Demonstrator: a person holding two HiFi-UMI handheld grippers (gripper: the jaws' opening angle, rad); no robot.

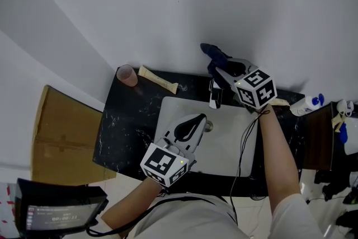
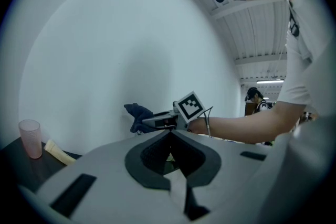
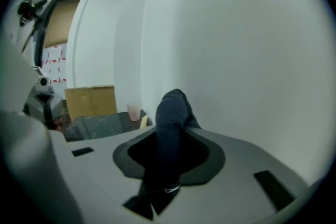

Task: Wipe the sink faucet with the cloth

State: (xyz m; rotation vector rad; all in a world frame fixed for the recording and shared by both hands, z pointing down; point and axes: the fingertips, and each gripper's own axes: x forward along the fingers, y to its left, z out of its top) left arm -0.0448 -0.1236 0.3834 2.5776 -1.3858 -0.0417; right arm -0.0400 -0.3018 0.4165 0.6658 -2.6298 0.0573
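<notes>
Right tongs [image 1: 219, 68] clench the cloth [image 1: 212, 52] by the faucet [image 1: 215, 95]; left tongs [image 1: 199, 119] closed, empty, over the sink [image 1: 168, 106]; cup [image 1: 127, 75] aside

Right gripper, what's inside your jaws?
A dark blue cloth is pinched in the right gripper, its end sticking out in front. Where the jaws meet is hidden behind it.

Left gripper [image 2: 171, 134] jaws together; beyond, right gripper [image 2: 148, 121] clamps cloth [image 2: 136, 114].
</notes>
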